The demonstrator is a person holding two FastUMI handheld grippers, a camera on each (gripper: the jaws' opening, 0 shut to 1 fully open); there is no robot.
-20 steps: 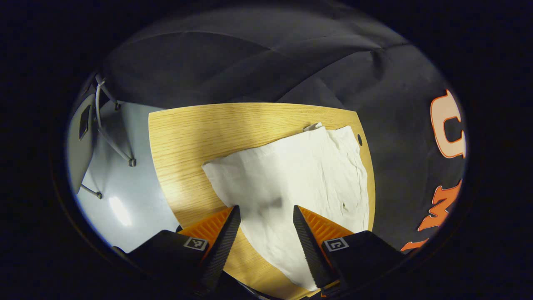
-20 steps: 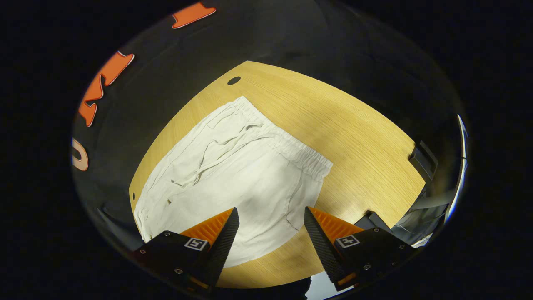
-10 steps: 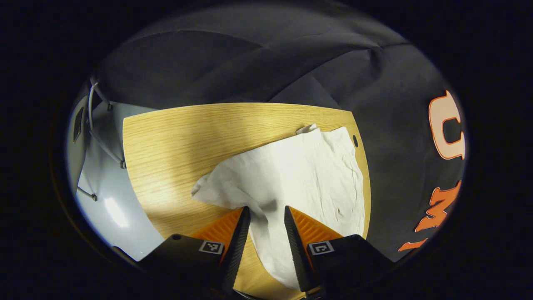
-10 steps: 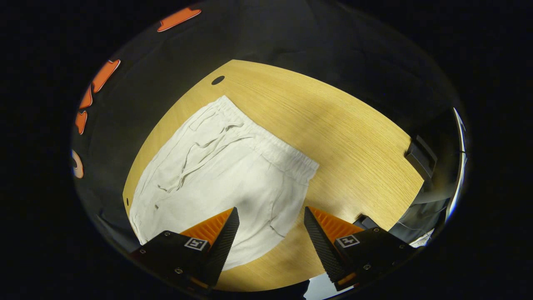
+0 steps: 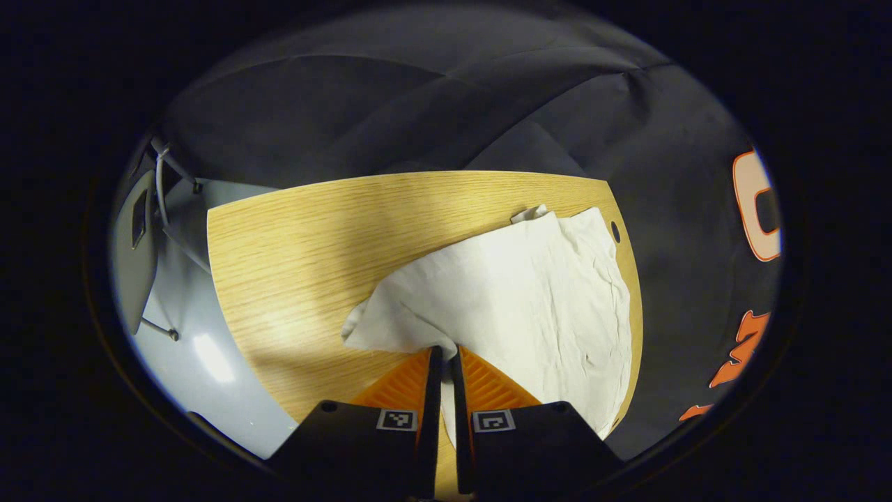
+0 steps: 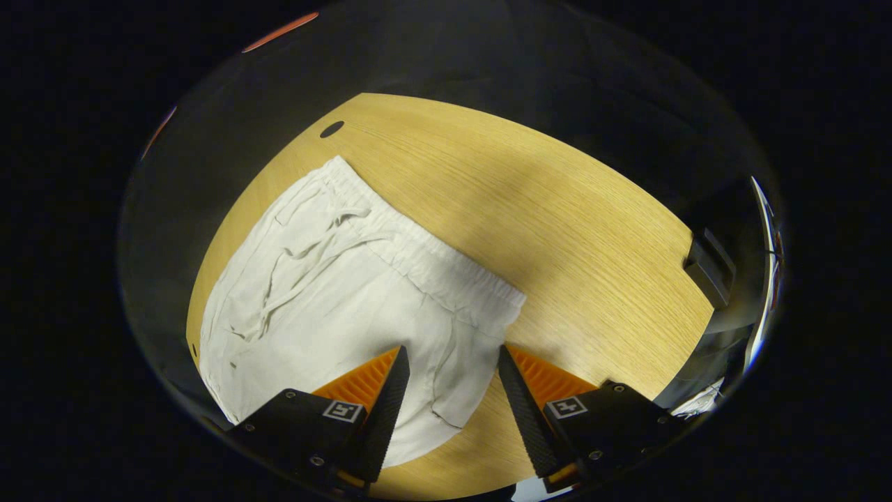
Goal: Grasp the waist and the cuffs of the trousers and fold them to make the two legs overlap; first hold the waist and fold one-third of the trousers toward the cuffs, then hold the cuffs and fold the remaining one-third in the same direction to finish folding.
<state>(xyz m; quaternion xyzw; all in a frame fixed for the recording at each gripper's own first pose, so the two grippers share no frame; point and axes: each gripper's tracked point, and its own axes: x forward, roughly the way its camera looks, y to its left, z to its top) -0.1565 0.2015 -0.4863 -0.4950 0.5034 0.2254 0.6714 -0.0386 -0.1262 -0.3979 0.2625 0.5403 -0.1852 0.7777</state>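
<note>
White cloth is pinched in the left tongs, which are clamped on a lifted cuff edge of the trousers. The right tongs stand parted above the fabric near the waist. Beyond lies bare wooden worktop up to its far edge.

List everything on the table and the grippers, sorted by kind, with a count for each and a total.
Trousers: 1, white, lying on the table
Tables: 1, wood-grain
Grippers: 2, left gripper with fingers closed on the trouser cloth, right gripper with fingers apart over the trousers near the waistband
Total: 4
</note>
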